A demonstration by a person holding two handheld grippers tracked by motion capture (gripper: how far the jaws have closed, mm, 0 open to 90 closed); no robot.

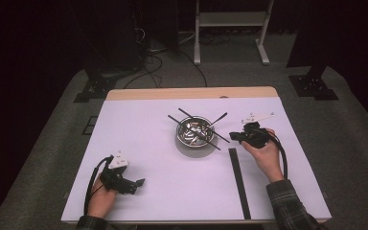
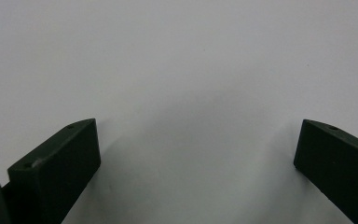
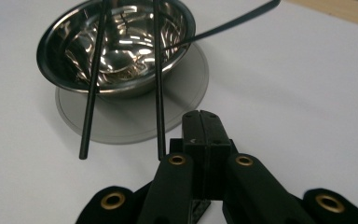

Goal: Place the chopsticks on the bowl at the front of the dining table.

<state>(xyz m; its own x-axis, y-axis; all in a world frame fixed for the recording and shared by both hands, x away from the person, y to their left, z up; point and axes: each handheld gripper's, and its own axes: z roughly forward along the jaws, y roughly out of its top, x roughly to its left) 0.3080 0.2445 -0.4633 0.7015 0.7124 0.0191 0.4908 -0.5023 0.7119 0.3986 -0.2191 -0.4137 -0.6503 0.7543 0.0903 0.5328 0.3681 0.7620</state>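
Right hand-held gripper (image 3: 200,116), jaws together on nothing, faces the bowl (image 3: 116,46); left hand-held gripper (image 2: 196,154) gapes over bare table (image 2: 177,56).

In the right gripper view the top edge cuts off the far rim of the bowl (image 3: 116,51) and the upper ends of its black sticks (image 3: 92,88), while in the high view the bowl's small shiny contents are too small to tell.

A dim lab: a covered table (image 1: 139,143) on grey carpet, cables (image 1: 148,57) and a white stand (image 1: 230,21) behind.
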